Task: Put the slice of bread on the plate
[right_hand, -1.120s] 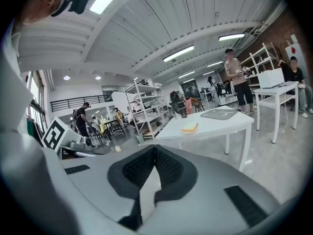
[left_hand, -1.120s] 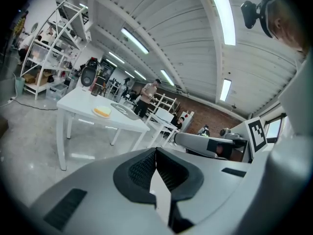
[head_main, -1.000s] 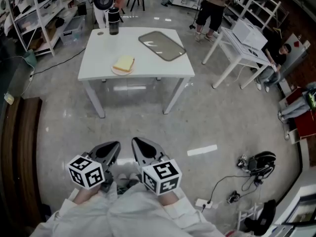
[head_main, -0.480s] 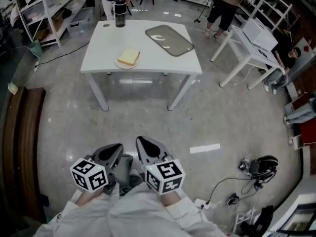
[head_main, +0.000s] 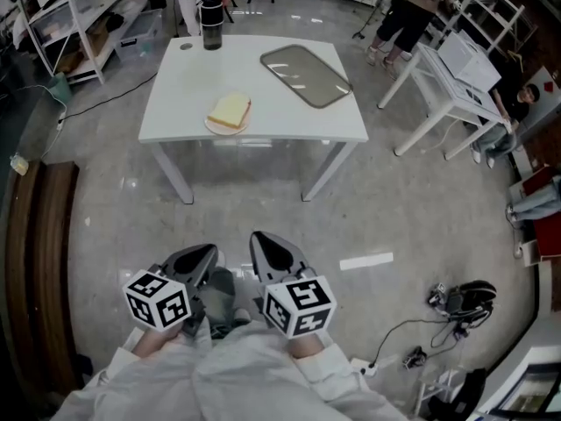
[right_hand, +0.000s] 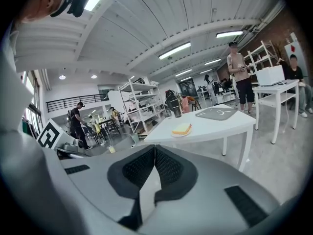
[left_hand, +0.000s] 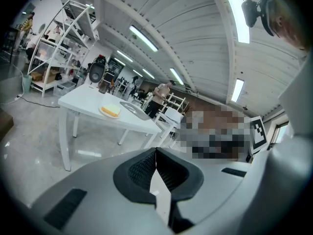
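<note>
A yellow slice of bread (head_main: 230,110) lies on a small white plate (head_main: 211,127) near the front edge of a white table (head_main: 289,103). The left gripper view shows the bread (left_hand: 110,110) far off, and so does the right gripper view, where the bread (right_hand: 182,129) is small. My left gripper (head_main: 203,254) and right gripper (head_main: 267,246) hang side by side close to my body, well short of the table, over the floor. Both are shut with nothing between the jaws, as the left gripper (left_hand: 155,153) and right gripper (right_hand: 154,151) views confirm.
A grey tray (head_main: 305,74) and a black bottle (head_main: 211,10) stand on the table's far part. A second white table (head_main: 443,77) is at the right, shelving (head_main: 61,7) at the left. Cables and a headset (head_main: 458,294) lie on the floor at the right. People stand beyond.
The table with the bread sits slightly lower and larger in the head view, as I have come a little closer. Both grippers stay shut near my body.
</note>
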The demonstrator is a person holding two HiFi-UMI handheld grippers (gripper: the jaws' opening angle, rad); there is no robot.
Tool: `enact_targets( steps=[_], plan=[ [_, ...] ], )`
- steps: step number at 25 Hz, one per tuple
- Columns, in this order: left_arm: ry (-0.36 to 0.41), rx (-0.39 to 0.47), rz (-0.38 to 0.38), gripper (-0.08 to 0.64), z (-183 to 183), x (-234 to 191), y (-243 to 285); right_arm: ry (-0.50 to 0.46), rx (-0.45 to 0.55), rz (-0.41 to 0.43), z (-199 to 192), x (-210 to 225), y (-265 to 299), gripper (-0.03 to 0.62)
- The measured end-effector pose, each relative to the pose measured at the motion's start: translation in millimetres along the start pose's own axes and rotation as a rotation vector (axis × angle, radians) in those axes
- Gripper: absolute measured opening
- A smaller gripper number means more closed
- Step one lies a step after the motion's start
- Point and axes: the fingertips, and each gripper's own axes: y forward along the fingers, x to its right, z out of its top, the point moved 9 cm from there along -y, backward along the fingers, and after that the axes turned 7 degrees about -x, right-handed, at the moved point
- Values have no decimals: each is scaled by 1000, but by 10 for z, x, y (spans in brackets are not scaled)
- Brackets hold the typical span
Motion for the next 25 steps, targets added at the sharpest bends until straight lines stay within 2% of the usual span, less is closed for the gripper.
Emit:
enact_targets(
  steps=[8, 12, 16, 25],
  plan=[
    [47, -15, -38, 9, 937, -634, 376, 18, 32, -50, 643, 217, 786, 14],
    [76, -30, -79, 9, 1284, -797, 557, 17, 42, -69, 875, 273, 1044, 14],
    [99, -45, -115, 9, 1648, -1160, 688, 22, 49, -104, 1093, 279, 1476, 14],
    [82, -123, -163, 9, 1809, -1524, 947, 65, 2, -155, 1128, 361, 1855, 14]
  ],
)
